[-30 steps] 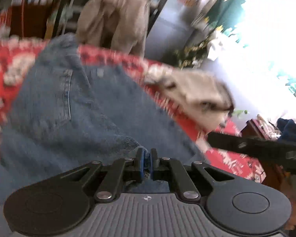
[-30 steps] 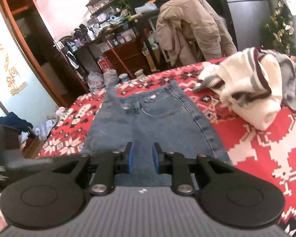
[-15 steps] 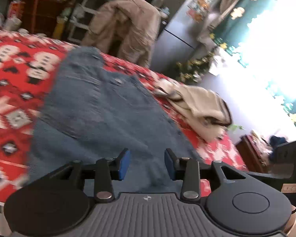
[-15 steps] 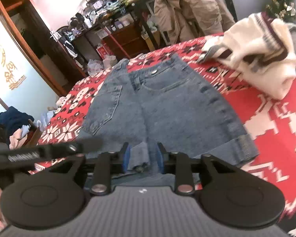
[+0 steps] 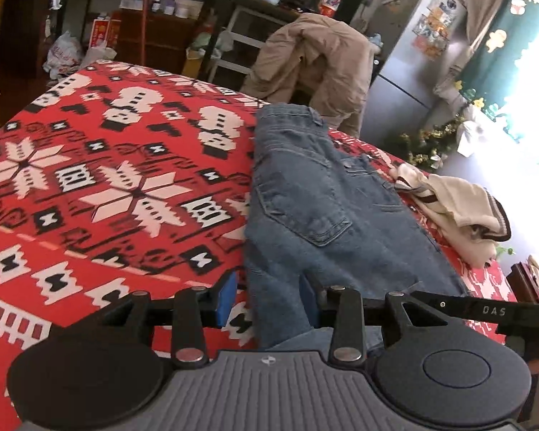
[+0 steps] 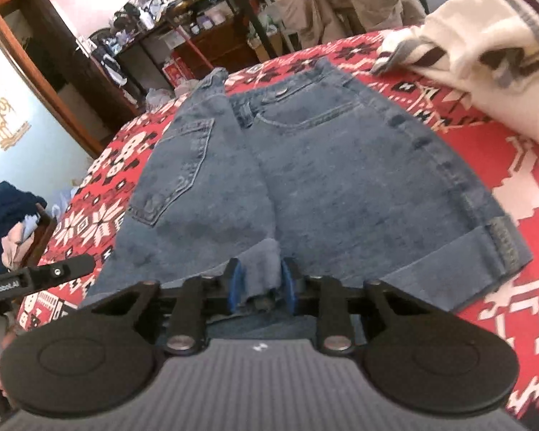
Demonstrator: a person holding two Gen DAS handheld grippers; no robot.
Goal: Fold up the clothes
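Denim shorts (image 6: 305,165) lie partly folded on the red blanket (image 5: 100,194). Left gripper (image 5: 267,296) gapes wide; right gripper (image 6: 258,285) straddles the hem unclenched: 1 careless tug drags the fold askew.

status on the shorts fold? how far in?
Done: denim shorts lie folded in half lengthwise, one leg over the other, back pocket up, on the red blanket. In hand: right claw straddles the hem cuff, not clamped; left claw open around the hem edge. Left: the crosswise fold, then the cream sweater, untouched.
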